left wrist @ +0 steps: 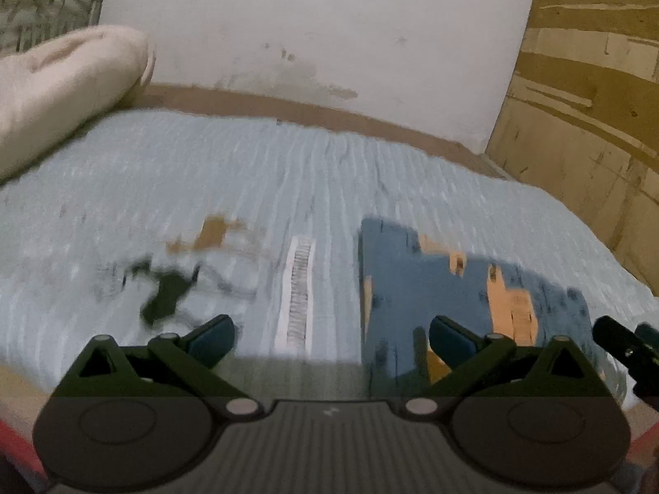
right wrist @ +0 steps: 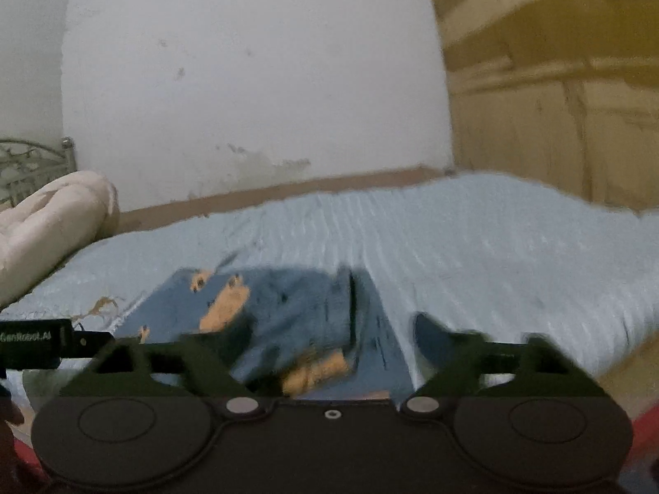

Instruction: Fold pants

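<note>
Blue pants with orange patches (left wrist: pixel 436 284) lie folded into a compact block on the light blue bedspread (left wrist: pixel 206 173). In the left wrist view they sit at the right, under and beyond the right finger. My left gripper (left wrist: pixel 331 339) is open and empty above the bed. In the right wrist view the pants (right wrist: pixel 288 308) lie just ahead between the fingers. My right gripper (right wrist: pixel 333 341) is open and empty over them; the frame is blurred. The right gripper's edge shows in the left view (left wrist: pixel 626 350).
A cream rolled blanket (left wrist: pixel 61 94) lies at the bed's far left by a metal headboard (left wrist: pixel 45 12). A white wall (left wrist: pixel 309 33) stands behind and a wooden wardrobe (left wrist: pixel 589 103) to the right. The bedspread has a white label strip (left wrist: pixel 298 292) and dark and orange prints (left wrist: pixel 164 288).
</note>
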`<state>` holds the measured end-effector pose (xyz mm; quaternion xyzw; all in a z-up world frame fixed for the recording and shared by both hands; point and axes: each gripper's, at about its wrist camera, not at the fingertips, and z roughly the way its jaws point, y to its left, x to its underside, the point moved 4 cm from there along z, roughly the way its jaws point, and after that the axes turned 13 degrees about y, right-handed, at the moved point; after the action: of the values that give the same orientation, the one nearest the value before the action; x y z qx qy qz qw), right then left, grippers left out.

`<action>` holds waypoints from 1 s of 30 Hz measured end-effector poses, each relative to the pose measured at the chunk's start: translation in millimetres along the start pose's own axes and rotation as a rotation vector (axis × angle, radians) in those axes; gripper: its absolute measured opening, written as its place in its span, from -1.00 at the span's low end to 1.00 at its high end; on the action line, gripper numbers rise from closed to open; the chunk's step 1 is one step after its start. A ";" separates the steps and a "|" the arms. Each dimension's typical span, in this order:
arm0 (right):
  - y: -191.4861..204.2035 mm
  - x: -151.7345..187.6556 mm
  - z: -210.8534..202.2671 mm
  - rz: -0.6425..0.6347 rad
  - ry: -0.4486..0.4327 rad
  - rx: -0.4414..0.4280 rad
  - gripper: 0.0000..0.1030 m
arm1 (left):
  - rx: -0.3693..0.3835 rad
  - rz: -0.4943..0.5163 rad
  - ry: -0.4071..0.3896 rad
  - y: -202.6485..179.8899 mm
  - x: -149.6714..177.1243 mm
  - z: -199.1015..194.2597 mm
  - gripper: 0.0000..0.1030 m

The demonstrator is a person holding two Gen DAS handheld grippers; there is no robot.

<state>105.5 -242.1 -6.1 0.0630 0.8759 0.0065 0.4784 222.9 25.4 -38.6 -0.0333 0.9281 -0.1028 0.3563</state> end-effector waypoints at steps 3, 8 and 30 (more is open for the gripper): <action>13.6 -24.4 24.3 -0.104 -0.004 0.013 0.98 | -0.036 0.004 -0.009 -1.6 -23.5 13.8 0.99; 39.3 -51.9 74.9 -0.238 0.076 0.064 0.98 | -0.073 0.027 0.046 -7.0 -45.3 47.5 0.99; -5.8 -15.6 71.6 -0.167 -0.016 0.224 0.98 | -0.050 0.095 0.057 -16.2 -15.1 41.4 0.99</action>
<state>173.3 -253.1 -32.3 0.0428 0.8695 -0.1317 0.4742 261.7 4.7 -55.3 0.0050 0.9407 -0.0635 0.3332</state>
